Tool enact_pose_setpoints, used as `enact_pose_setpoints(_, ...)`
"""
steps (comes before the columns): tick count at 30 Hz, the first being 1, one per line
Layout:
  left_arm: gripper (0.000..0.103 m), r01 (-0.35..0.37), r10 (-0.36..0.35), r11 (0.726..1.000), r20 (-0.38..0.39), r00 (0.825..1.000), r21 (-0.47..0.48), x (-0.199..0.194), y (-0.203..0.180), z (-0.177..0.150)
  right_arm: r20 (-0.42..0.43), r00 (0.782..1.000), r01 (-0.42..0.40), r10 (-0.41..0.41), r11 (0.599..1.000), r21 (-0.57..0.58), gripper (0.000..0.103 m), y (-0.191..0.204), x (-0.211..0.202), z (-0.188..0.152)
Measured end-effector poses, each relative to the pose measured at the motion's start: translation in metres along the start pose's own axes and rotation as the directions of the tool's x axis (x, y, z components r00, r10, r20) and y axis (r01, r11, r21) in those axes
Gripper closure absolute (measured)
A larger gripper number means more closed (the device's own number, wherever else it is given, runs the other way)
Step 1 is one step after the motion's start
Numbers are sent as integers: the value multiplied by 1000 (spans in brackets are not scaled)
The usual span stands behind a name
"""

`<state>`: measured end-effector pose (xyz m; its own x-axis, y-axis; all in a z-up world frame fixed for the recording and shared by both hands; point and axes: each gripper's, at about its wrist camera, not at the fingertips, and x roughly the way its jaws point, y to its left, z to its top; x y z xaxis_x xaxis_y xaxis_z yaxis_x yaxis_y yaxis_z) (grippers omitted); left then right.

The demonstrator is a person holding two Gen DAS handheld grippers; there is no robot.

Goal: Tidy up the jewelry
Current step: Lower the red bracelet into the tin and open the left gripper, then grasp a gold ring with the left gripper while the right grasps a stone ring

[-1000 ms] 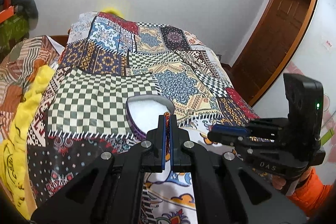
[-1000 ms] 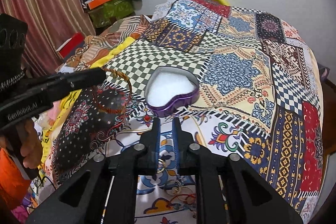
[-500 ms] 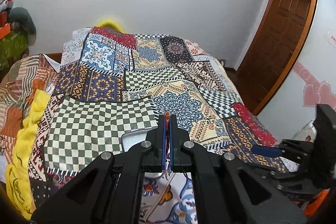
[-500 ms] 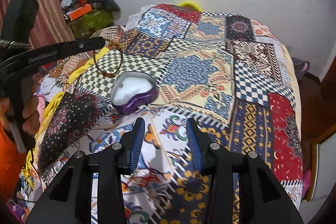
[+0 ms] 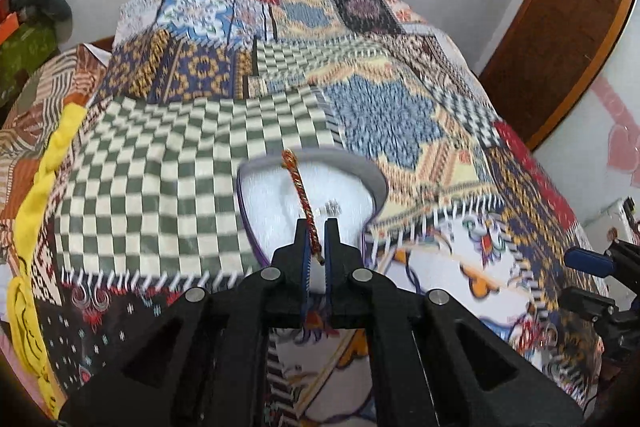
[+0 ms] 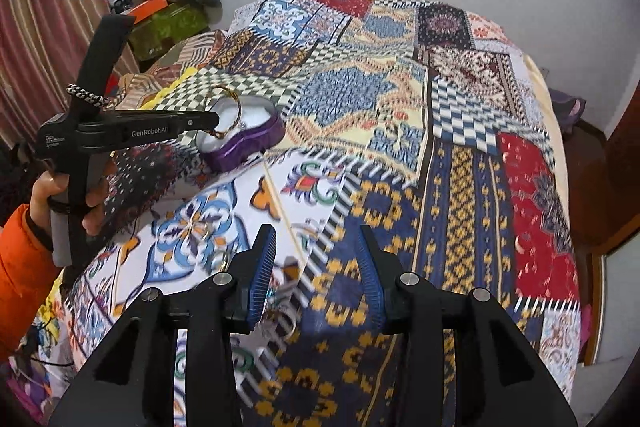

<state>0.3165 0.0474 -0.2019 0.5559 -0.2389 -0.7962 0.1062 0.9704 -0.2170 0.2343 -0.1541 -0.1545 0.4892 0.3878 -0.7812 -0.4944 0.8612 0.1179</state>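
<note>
I have the left gripper [image 5: 318, 247] over the heart-shaped purple box [image 6: 244, 131], its fingers drawn in to a narrow slot with the red-and-gold bangle [image 5: 302, 201] standing between them; from the right wrist view the bangle hangs as a ring at the fingertip, directly above the box's white lining. A slight gap shows on one side of the bangle, so I judge the hold to be loose. If it lets go unevenly, the ring could land on edge, roll over the rim and end up on the patchwork bedspread [image 6: 460, 163], where the busy print would make it hard to find. The box sits on soft bedding, so pressing down could tip it. A small silvery piece [image 5: 332, 206] already lies in the lining, and the bangle may drop onto it. My right gripper [image 6: 316, 275] is wide open and empty, near the close edge of the bed, with a few loose rings [image 6: 280, 319] beneath it that a careless sweep could scatter.
</note>
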Motion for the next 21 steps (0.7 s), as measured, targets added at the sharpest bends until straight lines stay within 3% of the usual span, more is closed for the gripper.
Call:
enact_pose_setpoints(7, 73, 8, -8, 998, 4, 1000, 57, -25, -13, -22, -9, 1000, -20, 20, 1000, -1, 66, 9, -14, -21)
enact_pose_setpoints(13, 71, 43, -41, 994, -26, 999, 105, -44, -28, -43, -28, 999, -26, 26, 1000, -3, 66, 16, -16, -33)
enact_pose_setpoints(21, 70, 84, -73, 983, -72, 995, 162, -56, -49, -70, -46, 998, 28, -30, 999, -41, 66, 24, -5, -40)
